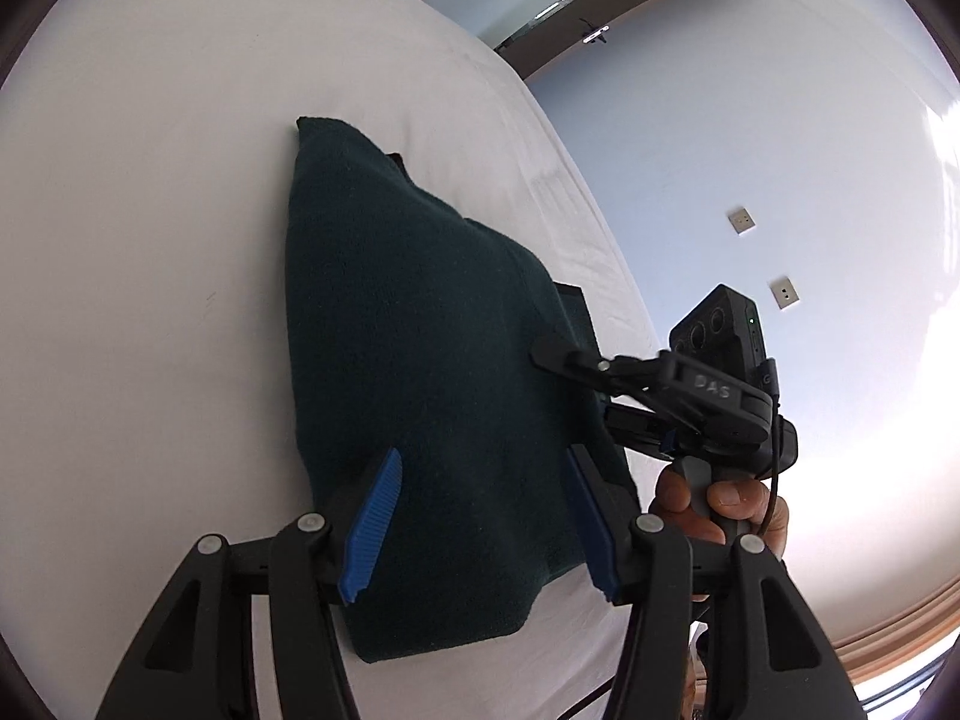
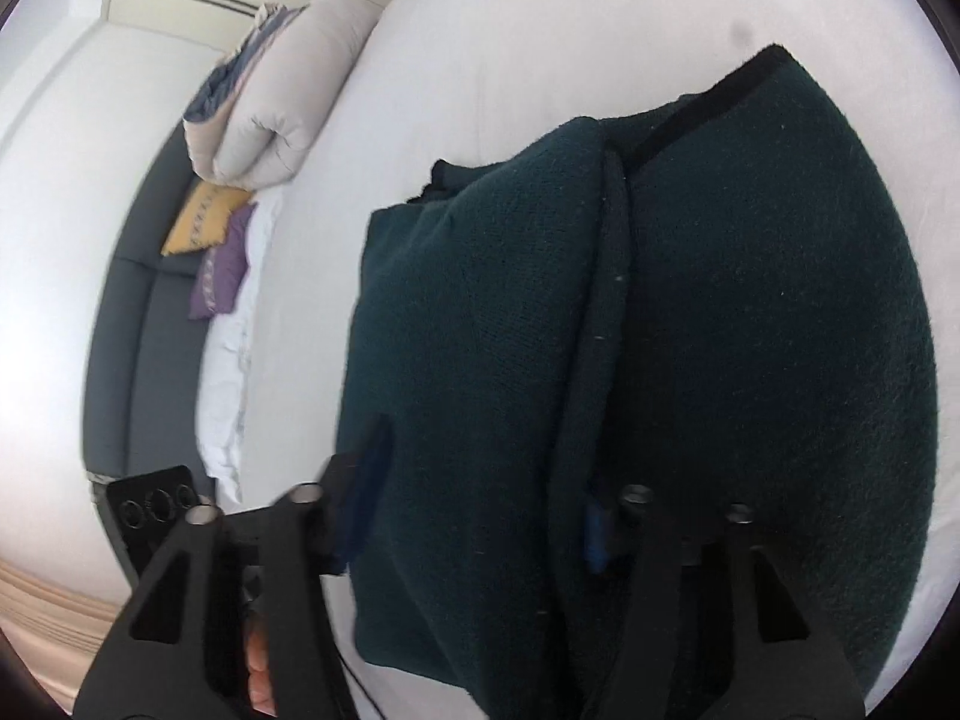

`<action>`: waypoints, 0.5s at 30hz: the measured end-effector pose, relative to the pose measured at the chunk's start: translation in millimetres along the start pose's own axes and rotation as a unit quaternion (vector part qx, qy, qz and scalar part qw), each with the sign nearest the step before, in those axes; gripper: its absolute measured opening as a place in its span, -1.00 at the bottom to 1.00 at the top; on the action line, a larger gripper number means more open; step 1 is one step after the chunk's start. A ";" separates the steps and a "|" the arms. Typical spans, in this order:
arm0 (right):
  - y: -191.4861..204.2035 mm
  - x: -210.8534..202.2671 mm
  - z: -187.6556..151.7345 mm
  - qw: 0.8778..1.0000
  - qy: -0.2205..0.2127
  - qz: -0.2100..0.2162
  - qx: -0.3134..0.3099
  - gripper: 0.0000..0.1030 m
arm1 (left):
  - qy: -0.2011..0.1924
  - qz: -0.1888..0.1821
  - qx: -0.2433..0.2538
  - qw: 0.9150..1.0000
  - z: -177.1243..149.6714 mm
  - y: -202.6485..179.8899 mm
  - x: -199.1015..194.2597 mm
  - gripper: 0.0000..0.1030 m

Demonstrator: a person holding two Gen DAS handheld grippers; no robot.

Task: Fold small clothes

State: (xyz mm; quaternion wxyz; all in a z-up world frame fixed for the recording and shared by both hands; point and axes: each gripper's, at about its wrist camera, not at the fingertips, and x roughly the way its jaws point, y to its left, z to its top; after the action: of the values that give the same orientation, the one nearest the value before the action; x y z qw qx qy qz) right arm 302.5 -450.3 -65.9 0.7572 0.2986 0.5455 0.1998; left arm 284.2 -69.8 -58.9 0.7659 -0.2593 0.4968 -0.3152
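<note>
A dark green knitted garment (image 1: 414,324) lies folded on a white bed (image 1: 150,240). My left gripper (image 1: 480,480) is open, its blue pads (image 1: 375,516) spread over the garment's near part. The right gripper (image 1: 558,354) reaches in from the right side in this view, its finger on the garment's right edge, held by a hand (image 1: 720,504). In the right wrist view the garment (image 2: 750,330) fills the frame, with a folded layer (image 2: 468,330) and a dark seam between. My right gripper (image 2: 480,480) stands open with garment layers between its fingers.
A folded grey duvet (image 2: 270,96), a yellow cushion (image 2: 201,219) and a purple cushion (image 2: 219,270) lie at the far end by a dark headboard (image 2: 132,360). A pale blue wall with sockets (image 1: 741,219) lies beyond the bed's edge.
</note>
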 end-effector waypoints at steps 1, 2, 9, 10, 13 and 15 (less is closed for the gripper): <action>2.6 2.0 0.0 1.000 0.005 -0.024 -0.007 -0.63 | 0.000 0.001 0.000 1.000 -1.8 -1.9 3.9 0.11; 3.4 1.2 0.7 0.999 0.003 -0.032 -0.010 -0.67 | 0.001 0.000 0.000 1.000 -2.3 -2.7 4.8 0.11; -17.6 -52.8 -3.5 0.998 -0.048 -0.046 -0.015 -0.75 | 0.007 -0.008 0.021 1.000 -5.0 -23.1 15.2 0.18; -23.2 -59.6 -3.2 0.998 -0.051 -0.047 -0.011 -0.75 | 0.009 -0.008 0.025 1.000 -5.2 -26.7 17.3 0.18; -47.0 -85.7 -6.1 0.997 -0.059 -0.056 0.004 -0.75 | 0.013 -0.008 0.033 0.999 -7.1 -37.2 24.7 0.22; -63.3 -93.8 -8.2 0.996 -0.066 -0.052 0.020 -0.75 | 0.018 -0.007 0.036 0.999 -6.2 -42.1 30.2 0.23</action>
State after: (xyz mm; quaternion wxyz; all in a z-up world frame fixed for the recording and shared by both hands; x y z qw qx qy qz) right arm 262.8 -554.3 -43.9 0.7949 0.2970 0.5131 0.1292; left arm 278.3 -120.7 -49.3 0.7635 -0.2290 0.4970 -0.3429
